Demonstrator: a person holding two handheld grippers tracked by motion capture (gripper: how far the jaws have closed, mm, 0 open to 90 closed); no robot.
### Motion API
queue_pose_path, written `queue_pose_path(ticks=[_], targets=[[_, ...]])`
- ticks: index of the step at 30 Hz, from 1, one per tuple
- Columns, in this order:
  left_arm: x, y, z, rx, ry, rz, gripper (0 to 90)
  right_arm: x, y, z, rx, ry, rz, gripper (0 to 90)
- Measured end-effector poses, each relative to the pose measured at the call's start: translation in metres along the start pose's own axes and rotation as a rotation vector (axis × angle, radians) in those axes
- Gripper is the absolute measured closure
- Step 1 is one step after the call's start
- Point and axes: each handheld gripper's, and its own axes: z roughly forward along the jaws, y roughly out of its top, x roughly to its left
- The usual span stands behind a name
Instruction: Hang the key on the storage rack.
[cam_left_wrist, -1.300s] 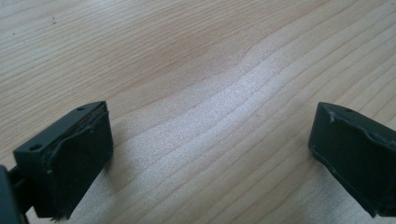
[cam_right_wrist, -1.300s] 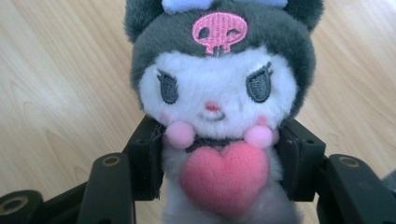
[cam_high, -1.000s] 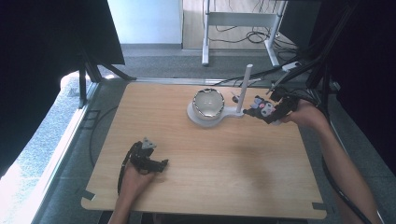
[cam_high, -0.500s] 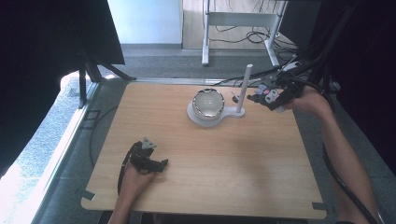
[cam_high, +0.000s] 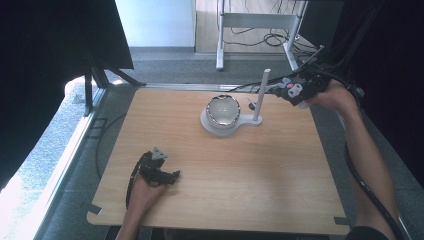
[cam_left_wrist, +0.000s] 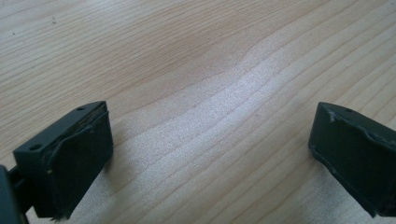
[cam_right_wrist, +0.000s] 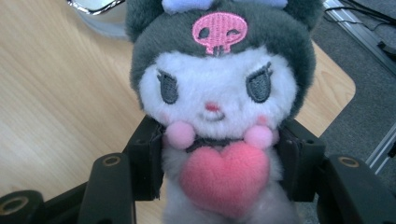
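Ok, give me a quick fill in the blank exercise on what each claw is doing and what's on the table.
1. The right claw is shut on a ____ toy.
2. The plush toy hugs a pink ____ at its chest.
3. The left claw hangs over bare wood with its jaws ____.
4. On the table, a white post rises beside a shiny ____.

Missing words: plush; heart; open; bowl

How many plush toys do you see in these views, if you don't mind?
1: the plush toy sits clamped in the right gripper, held near the table's far right corner.
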Motion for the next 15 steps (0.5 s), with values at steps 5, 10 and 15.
queue_pose_path(ticks=[5,10,15], targets=[[0.000,0.000,0.000,-0.001,0.001,0.000,0.0,-0.005,0.006,0.000,-0.011,-0.011,0.011,42.8],[0.000,0.000,0.000,0.000,0.000,0.000,0.0,-0.010,0.012,-0.002,-0.026,-0.018,0.019,42.8],[0.000,0.000,0.000,0.000,0.000,0.001,0.0,-0.010,0.020,-0.001,-0.041,-0.020,0.016,42.8]])
